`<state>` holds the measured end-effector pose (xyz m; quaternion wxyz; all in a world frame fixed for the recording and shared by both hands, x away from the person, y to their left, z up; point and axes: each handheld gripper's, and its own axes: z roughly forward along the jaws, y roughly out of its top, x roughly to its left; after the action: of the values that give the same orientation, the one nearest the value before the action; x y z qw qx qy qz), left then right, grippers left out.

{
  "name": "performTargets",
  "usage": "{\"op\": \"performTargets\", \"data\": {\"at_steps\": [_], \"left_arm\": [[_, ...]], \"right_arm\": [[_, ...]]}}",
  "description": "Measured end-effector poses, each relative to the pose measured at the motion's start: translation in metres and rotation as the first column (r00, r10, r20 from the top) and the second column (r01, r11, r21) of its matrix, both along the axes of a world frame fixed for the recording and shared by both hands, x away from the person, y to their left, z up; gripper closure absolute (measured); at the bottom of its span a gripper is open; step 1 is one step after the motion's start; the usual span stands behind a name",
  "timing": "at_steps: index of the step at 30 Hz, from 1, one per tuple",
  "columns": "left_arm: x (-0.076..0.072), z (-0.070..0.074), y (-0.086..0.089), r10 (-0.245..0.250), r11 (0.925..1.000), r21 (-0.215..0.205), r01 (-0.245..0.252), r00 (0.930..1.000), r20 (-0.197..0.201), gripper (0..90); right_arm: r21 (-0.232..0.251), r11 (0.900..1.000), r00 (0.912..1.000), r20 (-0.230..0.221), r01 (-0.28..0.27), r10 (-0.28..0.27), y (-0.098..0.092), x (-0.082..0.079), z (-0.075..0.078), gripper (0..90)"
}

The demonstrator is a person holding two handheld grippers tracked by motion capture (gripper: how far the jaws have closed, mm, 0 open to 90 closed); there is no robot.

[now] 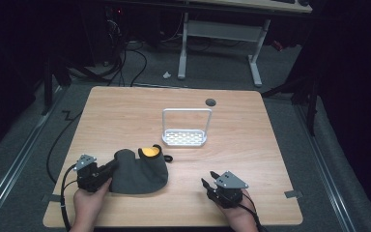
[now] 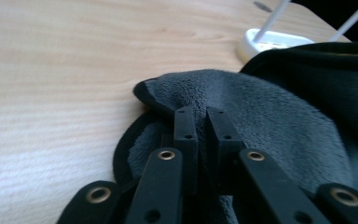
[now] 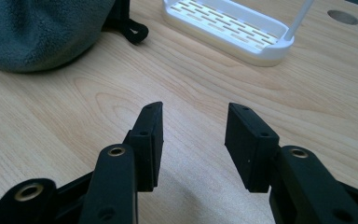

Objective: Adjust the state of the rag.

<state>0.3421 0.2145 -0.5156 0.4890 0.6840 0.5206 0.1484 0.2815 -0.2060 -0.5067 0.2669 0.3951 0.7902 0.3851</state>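
While my right gripper point(image 3: 193, 140) is idling agape over the table point(image 1: 251, 145), my left gripper point(image 2: 201, 122) is pinching the grey fleece pouch point(image 1: 137, 171).

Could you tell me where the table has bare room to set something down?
The table's far left corner, its right side beyond the rack, and the near strip between the grey bag and the right gripper are bare. It is crowded around the bag and the left gripper.
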Motion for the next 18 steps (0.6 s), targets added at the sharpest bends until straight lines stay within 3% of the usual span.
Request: {"op": "performTargets", "data": {"at_steps": [1, 2, 4, 6, 8, 9, 10, 11, 13, 14, 15, 18], "left_arm": [[-0.006, 0.007, -0.005, -0.015, 0.9999, 0.003, 0.015, 0.9993, 0.033, 84.6], [-0.006, 0.007, -0.005, -0.015, 0.9999, 0.003, 0.015, 0.9993, 0.033, 84.6], [-0.015, 0.016, -0.014, -0.046, 0.9989, 0.003, 0.046, 0.996, 0.077, 84.7], [-0.024, 0.025, -0.028, -0.104, 0.9945, -0.004, 0.105, 0.988, 0.114, 84.5], [-0.033, 0.029, -0.047, -0.179, 0.9831, -0.011, 0.182, 0.9743, 0.136, 84.5], [-0.042, 0.029, -0.069, -0.259, 0.965, -0.005, 0.262, 0.9552, 0.143, 84.5], [-0.042, 0.029, -0.069, -0.259, 0.965, -0.005, 0.262, 0.9552, 0.143, 84.5], [-0.047, 0.026, -0.085, -0.31, 0.9502, 0.013, 0.311, 0.9409, 0.136, 84.5], [-0.051, 0.021, -0.105, -0.37, 0.9289, 0.038, 0.368, 0.9208, 0.123, 84.4], [-0.052, 0.016, -0.118, -0.404, 0.9147, 0.054, 0.4, 0.9083, 0.108, 84.4], [-0.053, 0.012, -0.127, -0.429, 0.9031, 0.061, 0.425, 0.8982, 0.095, 84.4], [-0.056, 0.002, -0.148, -0.488, 0.8723, 0.08, 0.482, 0.8707, 0.065, 84.2]], "right_arm": [[0.001, 1.0, 1.0, 0.002, 0.0, 0.0, 0.0, 0.0, 0.0, 57.3], [0.001, 1.0, 1.0, 0.002, 0.0, 0.0, 0.0, 0.0, 0.0, 57.3], [0.001, 1.0, 1.0, 0.003, -0.001, 0.001, -0.001, 0.0, 0.001, 57.3], [0.001, 1.0, 1.0, 0.006, -0.005, 0.005, 0.0, 0.0, 0.001, 57.0], [-0.001, 1.0, 1.0, 0.006, -0.006, 0.006, 0.001, 0.0, 0.001, 56.8], [0.001, 1.0, 0.9999, 0.004, -0.011, 0.011, 0.003, -0.001, 0.002, 56.5], [0.001, 1.0, 0.9999, 0.004, -0.011, 0.011, 0.003, -0.001, 0.002, 56.5], [0.003, 1.0, 0.9999, 0.005, -0.016, 0.016, 0.004, -0.001, 0.002, 56.3], [0.011, 1.0, 0.9996, 0.016, -0.025, 0.025, 0.008, -0.004, 0.006, 56.4], [0.016, 0.999, 0.9993, 0.021, -0.03, 0.029, 0.009, -0.006, 0.008, 56.4], [0.041, 0.998, 0.9983, 0.033, -0.05, 0.049, 0.013, -0.009, 0.013, 56.4], [0.053, 0.996, 0.9961, 0.054, -0.073, 0.07, 0.02, -0.014, 0.02, 56.5]]}}
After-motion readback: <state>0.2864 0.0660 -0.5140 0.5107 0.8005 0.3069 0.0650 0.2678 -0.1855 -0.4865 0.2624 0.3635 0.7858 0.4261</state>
